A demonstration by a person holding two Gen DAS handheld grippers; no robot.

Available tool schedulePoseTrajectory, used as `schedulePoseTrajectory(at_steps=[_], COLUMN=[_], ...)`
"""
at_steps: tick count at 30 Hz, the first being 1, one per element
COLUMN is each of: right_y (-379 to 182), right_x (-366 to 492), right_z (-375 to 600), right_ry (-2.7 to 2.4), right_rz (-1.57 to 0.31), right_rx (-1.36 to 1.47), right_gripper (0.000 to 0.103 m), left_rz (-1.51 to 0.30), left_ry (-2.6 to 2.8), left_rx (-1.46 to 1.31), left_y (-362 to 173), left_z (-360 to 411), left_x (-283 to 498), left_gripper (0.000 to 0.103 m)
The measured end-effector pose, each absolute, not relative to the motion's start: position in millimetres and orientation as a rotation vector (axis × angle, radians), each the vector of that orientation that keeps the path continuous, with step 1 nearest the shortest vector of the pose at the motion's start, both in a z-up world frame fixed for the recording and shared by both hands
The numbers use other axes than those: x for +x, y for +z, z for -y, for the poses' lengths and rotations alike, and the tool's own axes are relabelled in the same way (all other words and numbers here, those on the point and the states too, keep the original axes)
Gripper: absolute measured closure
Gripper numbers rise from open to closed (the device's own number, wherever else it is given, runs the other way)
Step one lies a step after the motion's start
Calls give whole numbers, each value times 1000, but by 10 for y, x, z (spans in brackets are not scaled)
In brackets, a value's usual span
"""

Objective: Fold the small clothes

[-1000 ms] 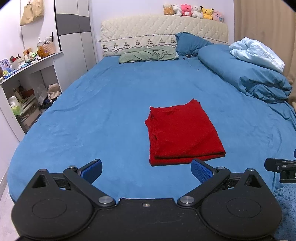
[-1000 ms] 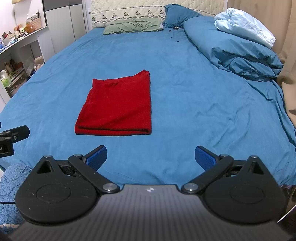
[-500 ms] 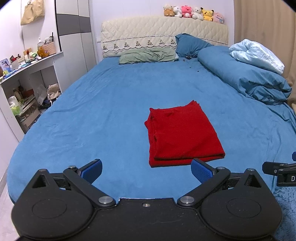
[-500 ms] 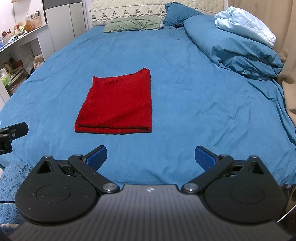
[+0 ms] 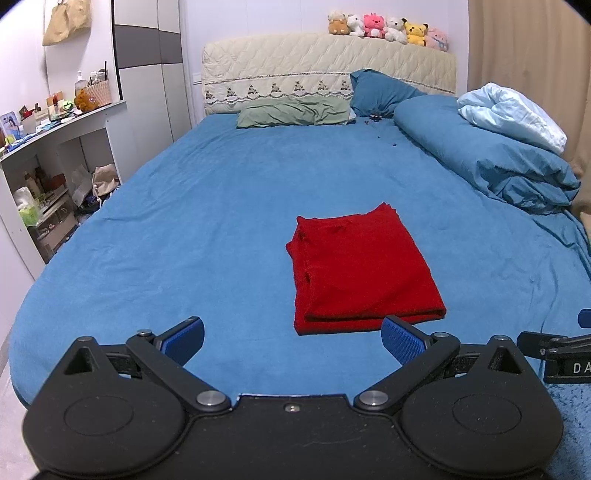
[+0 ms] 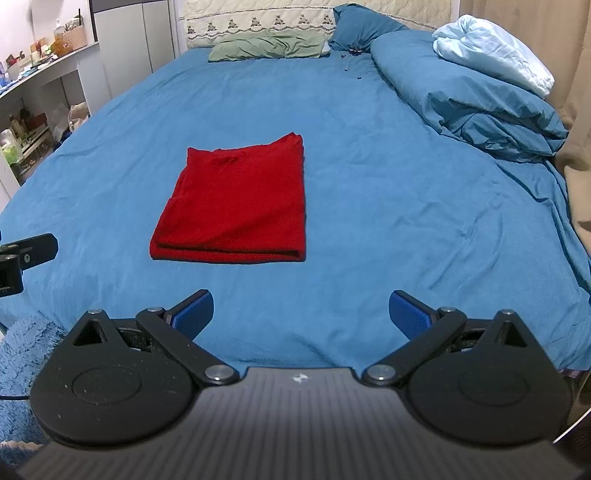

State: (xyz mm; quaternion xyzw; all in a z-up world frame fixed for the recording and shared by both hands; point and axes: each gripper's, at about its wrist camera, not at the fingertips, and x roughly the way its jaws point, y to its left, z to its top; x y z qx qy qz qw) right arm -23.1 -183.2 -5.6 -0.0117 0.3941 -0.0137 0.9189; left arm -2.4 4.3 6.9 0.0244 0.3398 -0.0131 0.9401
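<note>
A red garment [image 5: 360, 267] lies folded into a flat rectangle on the blue bed sheet [image 5: 207, 229]; it also shows in the right wrist view [image 6: 240, 206]. My left gripper [image 5: 293, 341] is open and empty, held back near the bed's foot, its right pad just in front of the garment's near edge. My right gripper [image 6: 301, 314] is open and empty, near the foot edge, to the right of the garment and apart from it. Each gripper's body shows at the other view's edge.
A rolled blue duvet [image 5: 491, 162] with a pale blue blanket [image 5: 513, 116] lies along the bed's right side. Pillows [image 5: 295, 112] and a headboard with plush toys [image 5: 388, 26] stand at the far end. Cluttered shelves [image 5: 48, 177] stand left. A fluffy blue rug [image 6: 22, 354] lies by the bed's foot.
Both grippers have drawn back slightly from the garment; it sits a little farther off in both views. The garment itself has not moved.
</note>
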Motion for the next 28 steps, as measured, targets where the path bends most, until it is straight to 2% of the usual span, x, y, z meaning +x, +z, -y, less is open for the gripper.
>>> schedulePoseTrajectory(at_steps=[28], right_y=[-61], right_x=[-232], right_z=[1784], right_ry=[-26], right_rz=[-809], right_rx=[-23], right_gripper=[0], left_rz=[-672], left_ry=[-6], left_rx=[84], left_y=[79], left_z=[18], left_x=[-49], left_gripper=[0])
